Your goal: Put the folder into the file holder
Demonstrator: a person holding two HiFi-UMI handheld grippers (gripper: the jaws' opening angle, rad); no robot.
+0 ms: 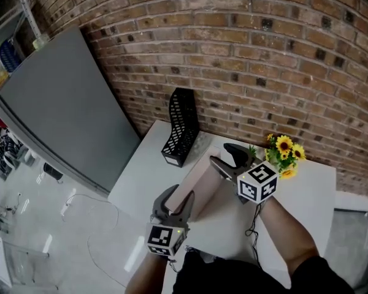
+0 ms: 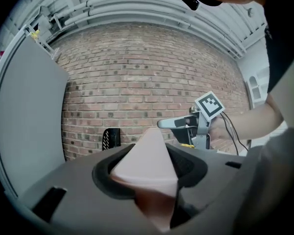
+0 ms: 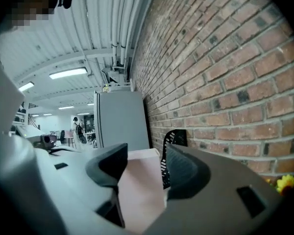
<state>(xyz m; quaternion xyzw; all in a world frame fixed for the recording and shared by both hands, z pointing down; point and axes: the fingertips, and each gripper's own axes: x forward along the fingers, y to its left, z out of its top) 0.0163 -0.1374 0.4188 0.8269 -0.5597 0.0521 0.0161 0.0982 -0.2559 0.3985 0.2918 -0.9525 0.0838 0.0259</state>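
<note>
Left gripper [image 1: 173, 202] clamps the pink folder [image 1: 199, 185] at its near corner, your right gripper [image 1: 226, 157] at the far edge: two grips stop it flopping. Black mesh file holder [image 1: 181, 127] sits ahead of both, by the brick wall [image 1: 264, 54].

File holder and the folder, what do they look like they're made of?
The file holder looks like rigid black plastic, or possibly coated metal mesh: its walls are a grid of small holes with a matte finish. The folder looks like thin card or a matte plastic sheet in pale pink: it is flat, has a sharp corner and shows no shine.
</note>
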